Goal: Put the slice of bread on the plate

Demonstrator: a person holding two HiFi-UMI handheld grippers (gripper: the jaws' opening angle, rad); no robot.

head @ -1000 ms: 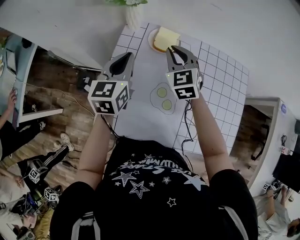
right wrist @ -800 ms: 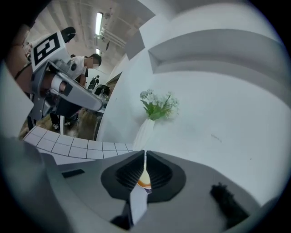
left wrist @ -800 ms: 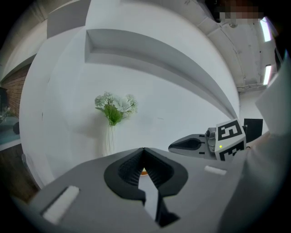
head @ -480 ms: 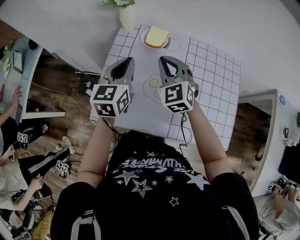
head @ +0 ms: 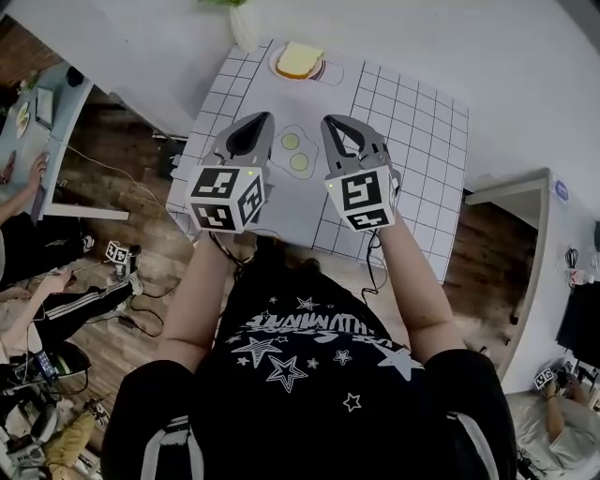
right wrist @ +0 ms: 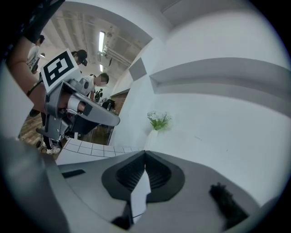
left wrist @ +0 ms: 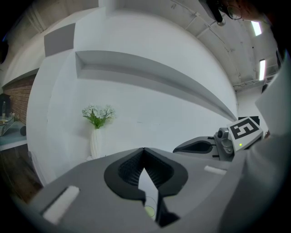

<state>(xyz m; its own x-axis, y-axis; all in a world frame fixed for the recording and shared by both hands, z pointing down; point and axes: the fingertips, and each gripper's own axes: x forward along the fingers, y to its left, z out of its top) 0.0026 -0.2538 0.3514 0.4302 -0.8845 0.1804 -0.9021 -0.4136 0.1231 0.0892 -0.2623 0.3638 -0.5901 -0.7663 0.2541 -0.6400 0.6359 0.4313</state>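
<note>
The right side of the table [head: 412, 112] is wide open, nothing but bare grid. The fried eggs [head: 292, 155] lie mid-table. At the far edge the vase [head: 244, 28] stands just left of the plate [head: 272, 65] with the bread [head: 298, 59], and the wall [head: 441, 37] is right behind them.

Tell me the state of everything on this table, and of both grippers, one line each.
bread: lying flat on the plate, not held
plate: bearing the bread
vase: upright, flowers in it
left gripper: shut, empty
right gripper: shut, empty
</note>
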